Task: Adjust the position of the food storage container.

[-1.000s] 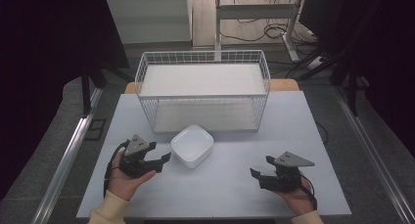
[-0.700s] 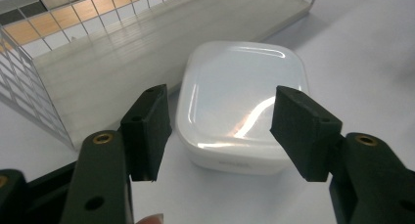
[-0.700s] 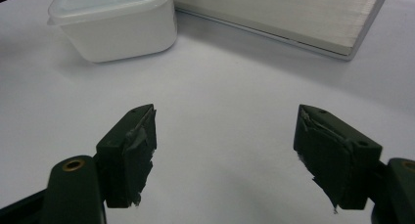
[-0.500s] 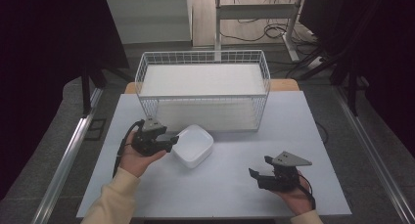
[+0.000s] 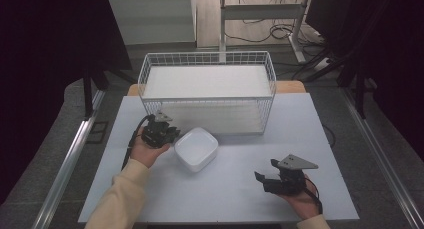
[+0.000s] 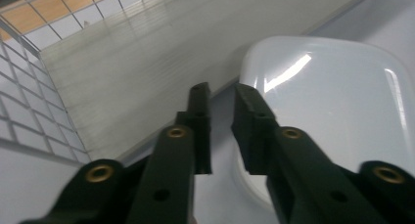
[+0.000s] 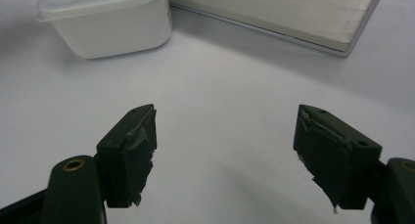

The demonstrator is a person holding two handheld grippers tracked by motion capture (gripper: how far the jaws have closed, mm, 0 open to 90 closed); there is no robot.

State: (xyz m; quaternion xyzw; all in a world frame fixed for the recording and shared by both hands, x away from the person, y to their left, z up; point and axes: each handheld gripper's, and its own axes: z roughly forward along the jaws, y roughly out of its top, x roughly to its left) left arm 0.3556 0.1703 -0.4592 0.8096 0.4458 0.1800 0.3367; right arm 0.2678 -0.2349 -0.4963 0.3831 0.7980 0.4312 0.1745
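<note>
While our right gripper (image 5: 269,180) waits nearest us on the worktop (image 5: 235,194), jaws spread wide and empty, the white container (image 5: 196,148) lies beyond it and to its left. Our left gripper (image 5: 171,134) is far nearer the container, just off its left edge; its jaws have just been closing to a narrow gap, nothing between them. Behind the container stands the wire basket (image 5: 208,59).

High view looks down; both claw cameras close, sharing the container (image 7: 105,21).
</note>
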